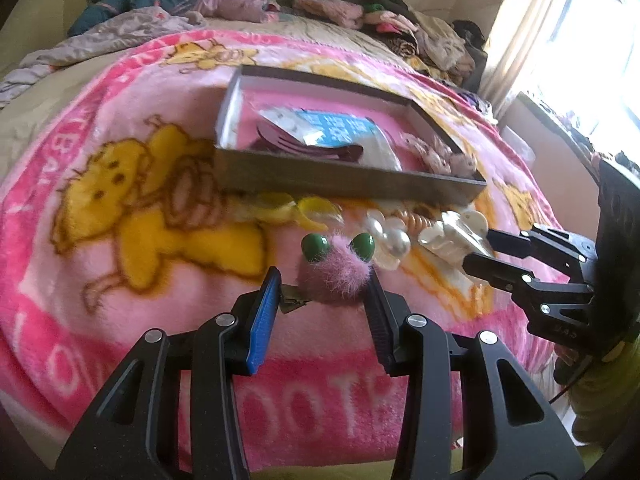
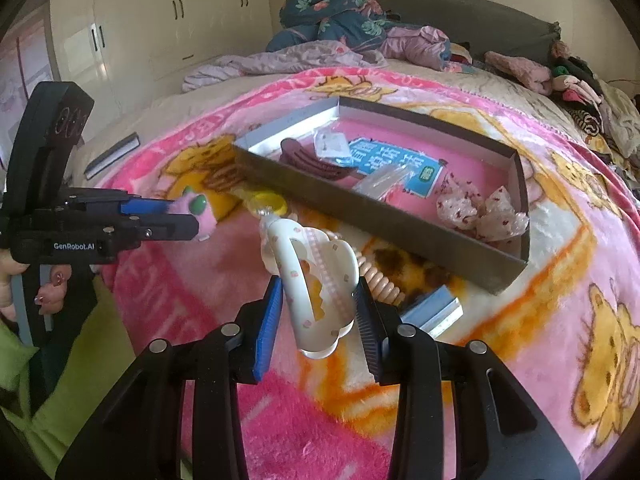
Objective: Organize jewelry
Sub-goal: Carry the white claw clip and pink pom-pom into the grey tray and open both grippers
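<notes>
My left gripper [image 1: 324, 280] is shut on a fuzzy pink hair clip with two green balls [image 1: 334, 272]; it also shows in the right wrist view [image 2: 194, 210]. My right gripper [image 2: 318, 292] is shut on a white claw hair clip [image 2: 320, 292], seen from the left wrist view too [image 1: 452, 240]. A grey open box [image 2: 400, 220] lies beyond on the pink blanket, holding a dark comb [image 2: 312, 160], a blue packet [image 2: 392, 164] and sheer bows [image 2: 480, 208]. A pearl flower clip [image 1: 388, 236], a spiral hair tie [image 2: 380, 280] and a yellow piece [image 1: 288, 206] lie before the box.
The pink cartoon blanket [image 2: 280, 420] covers a bed. Piled clothes [image 2: 340, 28] lie at the bed's far end and right side [image 1: 432, 40]. A small blue box [image 2: 436, 308] lies by my right fingers. A book [image 2: 114, 154] lies at left. A window is at right.
</notes>
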{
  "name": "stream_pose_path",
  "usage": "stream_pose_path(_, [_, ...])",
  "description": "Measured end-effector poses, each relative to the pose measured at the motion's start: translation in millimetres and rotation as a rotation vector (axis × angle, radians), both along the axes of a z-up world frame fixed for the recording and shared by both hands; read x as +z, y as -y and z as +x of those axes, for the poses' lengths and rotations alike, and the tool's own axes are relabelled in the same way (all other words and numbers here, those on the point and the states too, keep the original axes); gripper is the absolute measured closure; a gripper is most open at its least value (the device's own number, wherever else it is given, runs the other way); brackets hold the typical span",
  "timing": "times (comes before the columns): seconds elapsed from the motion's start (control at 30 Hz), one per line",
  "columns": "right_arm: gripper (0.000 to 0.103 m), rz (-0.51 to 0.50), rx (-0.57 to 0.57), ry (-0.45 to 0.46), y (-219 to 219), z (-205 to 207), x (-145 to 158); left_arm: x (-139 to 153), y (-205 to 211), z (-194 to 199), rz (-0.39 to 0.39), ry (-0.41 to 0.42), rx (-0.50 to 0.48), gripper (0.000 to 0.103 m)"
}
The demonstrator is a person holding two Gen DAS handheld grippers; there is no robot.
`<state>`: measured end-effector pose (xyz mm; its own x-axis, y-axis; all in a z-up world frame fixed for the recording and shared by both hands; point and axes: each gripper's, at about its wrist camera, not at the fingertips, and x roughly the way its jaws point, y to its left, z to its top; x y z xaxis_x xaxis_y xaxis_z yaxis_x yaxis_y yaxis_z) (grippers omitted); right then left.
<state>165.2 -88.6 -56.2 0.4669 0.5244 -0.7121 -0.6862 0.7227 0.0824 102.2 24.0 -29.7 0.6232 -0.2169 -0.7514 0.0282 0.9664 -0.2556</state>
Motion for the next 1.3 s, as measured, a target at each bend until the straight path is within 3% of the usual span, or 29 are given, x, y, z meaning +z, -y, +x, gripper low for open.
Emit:
stream_pose_path(0.67, [0.068, 0.079, -0.092, 0.019, 3, 33, 23, 42, -40, 30, -0.05, 0.096, 0.099, 0.07])
stream_pose_path(1.3, [0.068, 0.127, -0.242, 0.072, 35, 68, 47, 72, -14, 87, -0.039, 0.138, 0.031, 0.07])
